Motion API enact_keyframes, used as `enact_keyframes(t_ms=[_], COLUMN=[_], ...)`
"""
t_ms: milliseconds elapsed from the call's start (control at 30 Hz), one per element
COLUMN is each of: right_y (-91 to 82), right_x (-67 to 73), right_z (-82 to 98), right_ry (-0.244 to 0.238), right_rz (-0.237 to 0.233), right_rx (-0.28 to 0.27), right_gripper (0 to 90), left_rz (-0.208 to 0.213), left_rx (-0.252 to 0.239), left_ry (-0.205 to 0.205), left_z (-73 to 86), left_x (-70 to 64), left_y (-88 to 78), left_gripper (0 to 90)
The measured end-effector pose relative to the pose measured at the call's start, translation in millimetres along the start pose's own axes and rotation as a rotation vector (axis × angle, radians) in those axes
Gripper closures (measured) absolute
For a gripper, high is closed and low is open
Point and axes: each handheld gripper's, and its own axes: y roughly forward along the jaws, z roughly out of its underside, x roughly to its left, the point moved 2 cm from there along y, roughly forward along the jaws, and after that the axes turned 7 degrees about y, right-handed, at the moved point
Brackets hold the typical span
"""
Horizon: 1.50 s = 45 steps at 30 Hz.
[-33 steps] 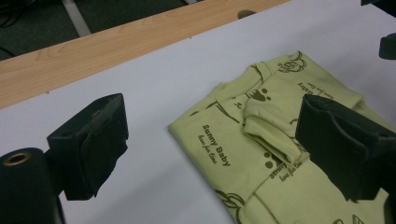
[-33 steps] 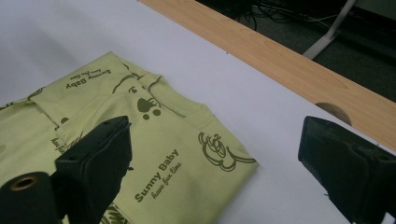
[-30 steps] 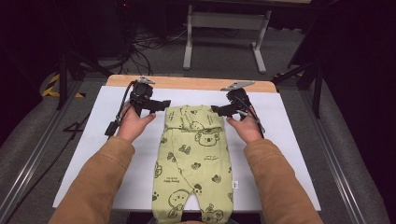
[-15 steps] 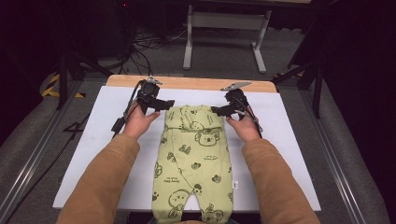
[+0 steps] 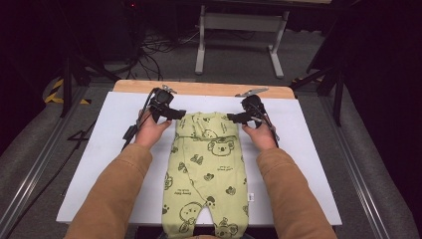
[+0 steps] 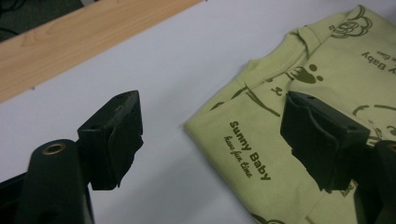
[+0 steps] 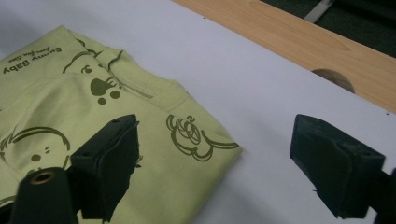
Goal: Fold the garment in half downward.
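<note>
From the high view, a green baby suit (image 5: 206, 169) is lying flat in the middle of a white table (image 5: 104, 164). Its legs are pointing toward the person, and its top end is sitting between the two hands. The left gripper (image 5: 174, 113) is resting at the suit's top left corner. The right gripper (image 5: 234, 117) is resting at the top right corner. The person's brown sleeves (image 5: 112, 199) are coming in from the bottom.

In the left gripper view, the two black jaws are standing apart and have just been closing a little. One jaw is sitting over the white table (image 6: 163, 60), and the other is sitting over the baby suit (image 6: 261, 140). The suit's corner is lying between them, but the pads are not pinching it.

In the right gripper view, the jaws are also apart and have just been closing a little. The corner of the baby suit (image 7: 154, 140) is lying between them, not squeezed. A wooden strip (image 7: 299, 32) is running along the far edge of the table.
</note>
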Motion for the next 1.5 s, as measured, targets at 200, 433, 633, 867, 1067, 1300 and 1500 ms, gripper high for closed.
enact_keyframes(t_ms=[200,433,633,867,1067,1300,1500], right_y=[9.3,20.1,28.5,34.6,35.7,35.3,34.5], right_x=[-4.3,-6.0,-7.6,-5.2,-5.5,-2.8,1.9], right_z=[3.4,6.5,10.2,13.5,14.7,14.4,13.1], right_ry=[0.017,0.023,0.023,0.019,0.041,0.037,0.012], right_rz=[-0.015,-0.010,0.028,0.032,0.024,0.022,-0.019], right_rx=[0.019,0.058,0.104,0.143,0.141,0.145,0.157], right_gripper=[22.5,30.6,34.6,39.6,40.1,46.4,64.1], left_rz=[0.012,0.004,0.014,0.033,-0.009,0.002,0.030], left_rx=[0.036,0.096,0.129,0.184,0.208,0.195,0.184], left_ry=[-0.008,-0.079,-0.088,-0.121,-0.088,-0.070,-0.058], left_z=[4.3,11.7,15.5,20.0,18.4,16.8,16.3], left_x=[1.6,8.5,9.0,8.3,2.7,-2.1,-5.1], left_y=[11.9,24.2,30.9,39.8,41.5,41.3,41.0], left_gripper=[26.6,31.2,31.7,33.7,34.6,48.7,60.4])
